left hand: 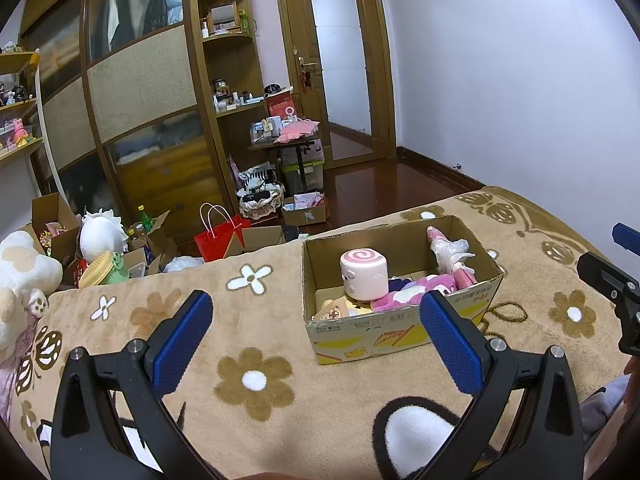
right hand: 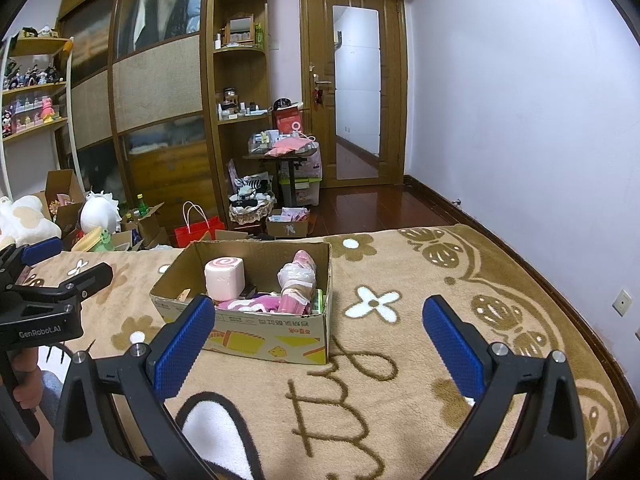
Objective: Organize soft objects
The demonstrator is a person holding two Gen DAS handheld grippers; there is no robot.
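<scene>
Covering bed: tan flowered blanket (right hand: 400, 360); cardboard box (left hand: 400, 332) on it; both grippers (left hand: 316, 324) (right hand: 316, 328) spread, empty.

Box (left hand: 400, 332) wall hides lower toys, shelf figurines (right hand: 32, 74) too small to identify

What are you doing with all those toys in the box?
A person is tidying soft toys into a cardboard box that sits on a flowery brown blanket. They hold a claw tool in each hand. Right now the left claw and the right claw are both open and holding nothing, hovering in front of the box. Inside it there is already a pink swirl marshmallow plush, a pink fuzzy toy and something wrapped in plastic.
</scene>
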